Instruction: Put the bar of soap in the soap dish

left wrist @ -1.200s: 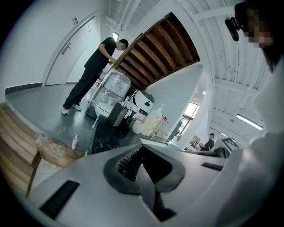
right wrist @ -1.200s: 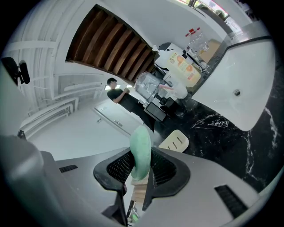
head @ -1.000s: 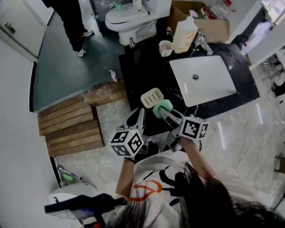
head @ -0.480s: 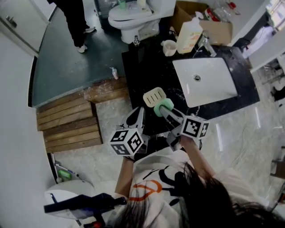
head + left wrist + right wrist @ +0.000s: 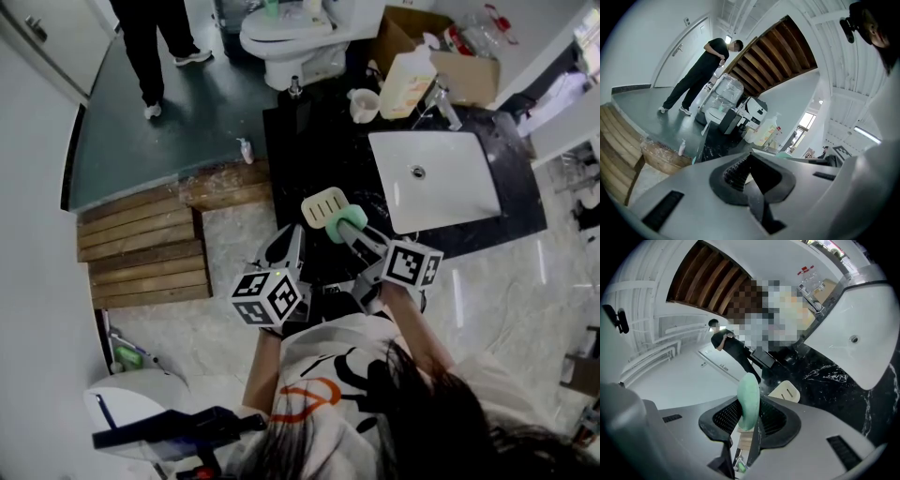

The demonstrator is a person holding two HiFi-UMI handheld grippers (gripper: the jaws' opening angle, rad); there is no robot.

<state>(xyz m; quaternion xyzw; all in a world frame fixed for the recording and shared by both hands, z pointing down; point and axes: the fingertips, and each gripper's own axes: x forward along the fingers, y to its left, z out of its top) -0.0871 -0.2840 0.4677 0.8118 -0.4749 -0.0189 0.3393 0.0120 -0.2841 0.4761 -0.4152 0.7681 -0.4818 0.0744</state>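
While right gripper (image 5: 352, 234) jaws pinch soap (image 5: 341, 223) by edge of soap dish (image 5: 322, 204), left gripper (image 5: 288, 247) jaws together.

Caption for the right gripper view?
Right tongs grip green soap bar, slotted soap dish just ahead on black counter.

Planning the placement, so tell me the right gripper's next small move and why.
Probably ease the right gripper forward and down over the soap dish: its jaws are shut on the green soap bar, which hangs just short of the empty slotted dish on the black counter.
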